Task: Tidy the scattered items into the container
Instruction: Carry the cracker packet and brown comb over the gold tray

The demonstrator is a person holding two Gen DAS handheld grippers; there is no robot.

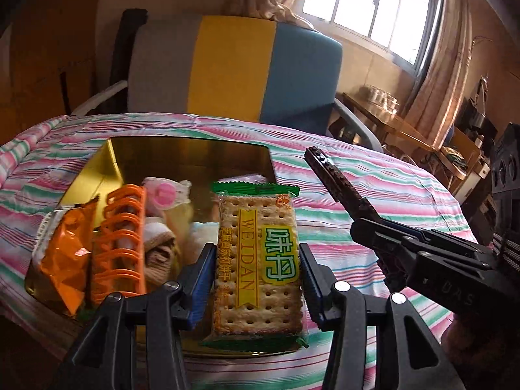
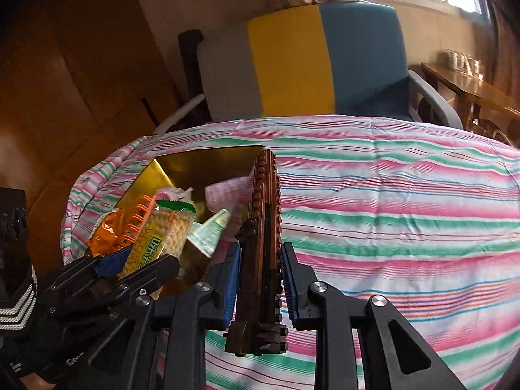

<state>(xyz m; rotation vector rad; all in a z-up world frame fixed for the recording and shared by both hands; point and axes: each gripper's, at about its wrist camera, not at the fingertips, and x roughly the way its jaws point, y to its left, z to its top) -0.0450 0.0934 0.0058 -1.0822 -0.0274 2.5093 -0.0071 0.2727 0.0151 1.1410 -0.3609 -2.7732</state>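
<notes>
Your left gripper clamps the Weidan cracker packet above the gold tin. Your right gripper pinches a brown brick-built bar; only its view reveals a green cone inside.

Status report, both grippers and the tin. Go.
Left gripper shut on cracker packet, over gold tin. Right gripper shut on brown brick piece, beside tin's right edge. Tin crowded: orange clip, snack bag.
</notes>
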